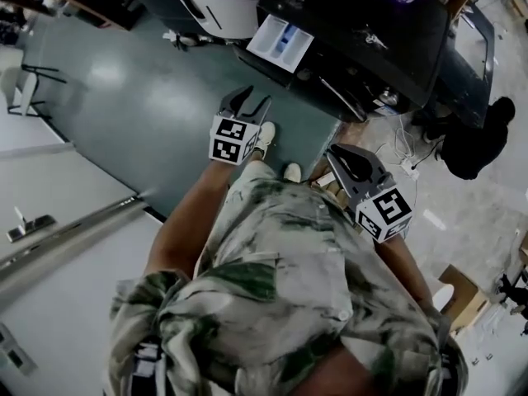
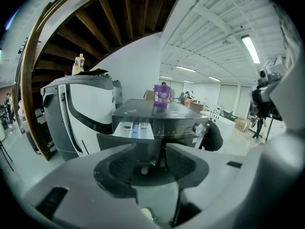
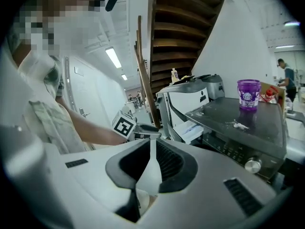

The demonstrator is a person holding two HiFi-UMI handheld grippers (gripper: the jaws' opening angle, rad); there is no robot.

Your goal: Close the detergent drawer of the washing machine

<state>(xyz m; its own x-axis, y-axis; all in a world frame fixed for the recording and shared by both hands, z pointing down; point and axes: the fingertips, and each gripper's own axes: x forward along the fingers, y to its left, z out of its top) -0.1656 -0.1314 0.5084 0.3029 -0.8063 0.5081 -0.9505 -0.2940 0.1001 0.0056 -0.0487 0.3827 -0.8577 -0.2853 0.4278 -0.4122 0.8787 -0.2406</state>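
Green floor (image 1: 140,97), dark washing machine (image 1: 371,23), white detergent drawer (image 1: 280,41) pulled out, left tool (image 2: 159,150) released, right tool (image 3: 151,141) clenched.

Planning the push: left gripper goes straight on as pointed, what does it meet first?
Probably the dark front of the washing machine, just below its open detergent drawer, not the drawer's face. Left gripper open and empty; depth unclear.

Glossy green floor (image 1: 124,97), plain white wall (image 2: 138,66), dark wooden staircase (image 2: 119,13) seen from underneath with exposed treads, white beamed ceiling (image 2: 214,27) with lit tube lights (image 2: 250,49), cardboard box (image 1: 462,295) on the paler floor.
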